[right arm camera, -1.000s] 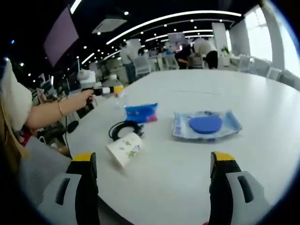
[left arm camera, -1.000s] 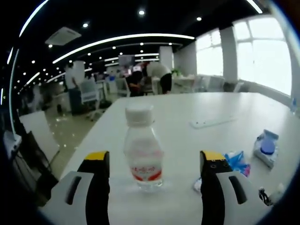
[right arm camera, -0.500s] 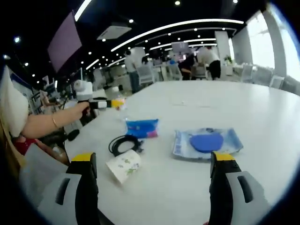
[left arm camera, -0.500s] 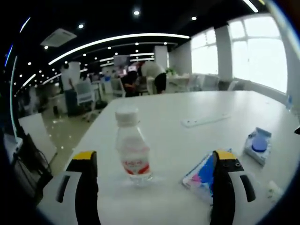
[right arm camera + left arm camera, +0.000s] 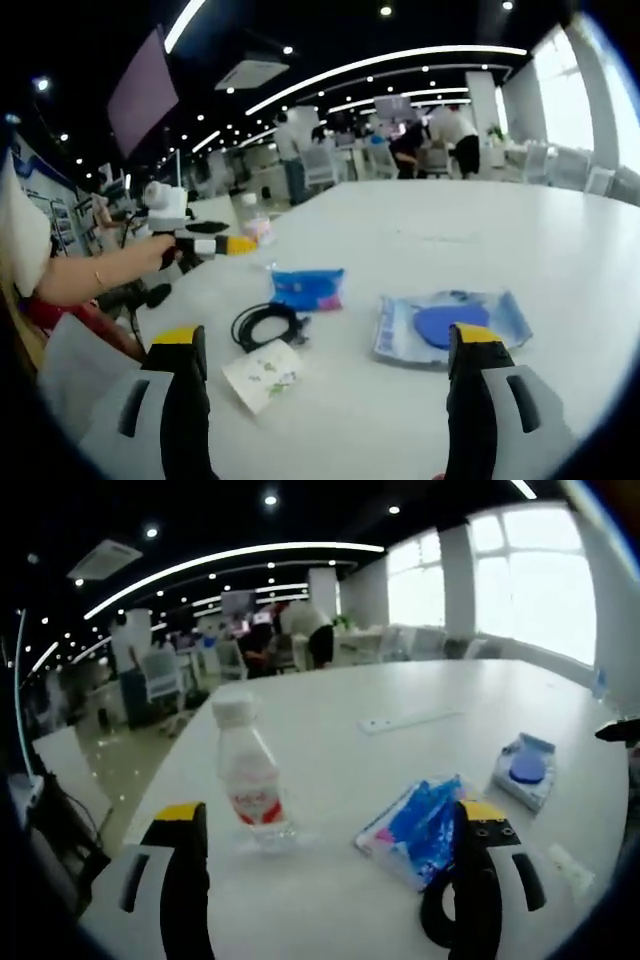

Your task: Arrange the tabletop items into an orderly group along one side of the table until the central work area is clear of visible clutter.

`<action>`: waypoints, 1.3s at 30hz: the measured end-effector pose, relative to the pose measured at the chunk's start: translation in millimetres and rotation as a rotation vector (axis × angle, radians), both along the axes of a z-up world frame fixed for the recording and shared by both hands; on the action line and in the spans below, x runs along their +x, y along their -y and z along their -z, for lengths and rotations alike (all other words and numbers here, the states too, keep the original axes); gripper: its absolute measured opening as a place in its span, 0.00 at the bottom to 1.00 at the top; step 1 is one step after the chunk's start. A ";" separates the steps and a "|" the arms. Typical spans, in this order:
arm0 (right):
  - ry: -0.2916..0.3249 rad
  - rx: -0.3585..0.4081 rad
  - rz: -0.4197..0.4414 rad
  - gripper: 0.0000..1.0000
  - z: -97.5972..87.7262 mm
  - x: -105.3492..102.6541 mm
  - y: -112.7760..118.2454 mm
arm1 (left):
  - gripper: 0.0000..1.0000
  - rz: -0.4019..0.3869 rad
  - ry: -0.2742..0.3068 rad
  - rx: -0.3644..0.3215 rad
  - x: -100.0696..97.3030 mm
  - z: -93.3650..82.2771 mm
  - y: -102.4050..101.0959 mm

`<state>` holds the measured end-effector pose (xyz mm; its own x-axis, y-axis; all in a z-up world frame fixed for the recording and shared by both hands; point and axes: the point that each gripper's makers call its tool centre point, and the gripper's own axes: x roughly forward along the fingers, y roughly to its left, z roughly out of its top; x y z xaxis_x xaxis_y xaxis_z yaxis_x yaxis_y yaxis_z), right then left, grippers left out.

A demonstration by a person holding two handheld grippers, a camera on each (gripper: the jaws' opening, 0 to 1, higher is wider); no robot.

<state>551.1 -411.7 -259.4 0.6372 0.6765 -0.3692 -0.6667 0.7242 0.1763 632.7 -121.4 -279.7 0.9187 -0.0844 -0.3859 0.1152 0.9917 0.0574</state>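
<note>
A capped clear bottle (image 5: 250,780) with a red label is seen standing upright on the white tabletop (image 5: 400,695), between the spread fingers of the left gripper (image 5: 335,880) — nothing is held. A blue packet (image 5: 420,825) lies just right of it. The right gripper (image 5: 325,400) is also held with fingers apart and empty; a paper cup (image 5: 262,374) lies tipped on its side, contents not discernible, beside a coiled black cable (image 5: 265,325) and a wipes pack (image 5: 450,325).

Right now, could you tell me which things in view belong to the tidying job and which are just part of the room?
To tidy:
water bottle
blue packet
black cable coil
tipped paper cup
clear pack with blue disc

Just around:
table
white strip farther up the table
office chairs
people in the background
</note>
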 end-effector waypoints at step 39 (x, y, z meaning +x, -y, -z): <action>-0.041 0.093 -0.047 0.95 24.8 46.4 -60.7 | 0.70 0.117 -0.133 -0.021 -7.2 61.9 42.3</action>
<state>597.5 -350.9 -284.3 0.5896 0.7380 -0.3284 -0.6906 0.6714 0.2689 625.5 -163.7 -341.6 0.8431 -0.1967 -0.5005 0.2350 0.9719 0.0138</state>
